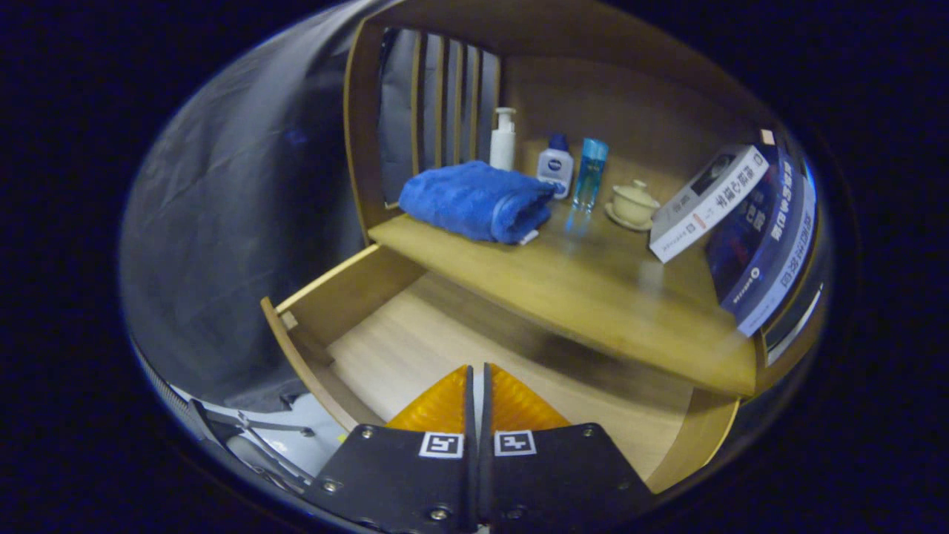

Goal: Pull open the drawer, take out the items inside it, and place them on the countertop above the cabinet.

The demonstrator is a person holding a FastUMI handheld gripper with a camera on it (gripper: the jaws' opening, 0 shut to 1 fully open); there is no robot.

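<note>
We are holding the gripper [477,386] over the pulled-out light wooden drawer [385,326], its two fingers pressed together with nothing between them, so it is carrying nothing. The part of the drawer floor that we are seeing just ahead of the fingers is bare; the part under the worktop is hidden, so we cannot tell whether anything is lying there.

Beyond the fingers, the wooden worktop [593,289] above the cabinet is carrying a folded blue terry towel [474,200], lying near the front edge at the open end. Since the drawer is looking empty, we are judging it to be one of the things lifted out, and that the taking-out is largely done.

Behind the towel a white pump bottle [503,139], a small white bottle with a blue cap [555,165] and a slim clear blue bottle [591,172] are standing upright along the back wall, out of the way. A pale lidded ceramic cup on a saucer [632,205] is sitting beside them, and white and blue books [741,222] are leaning against the side wall, which is propping them up.
</note>
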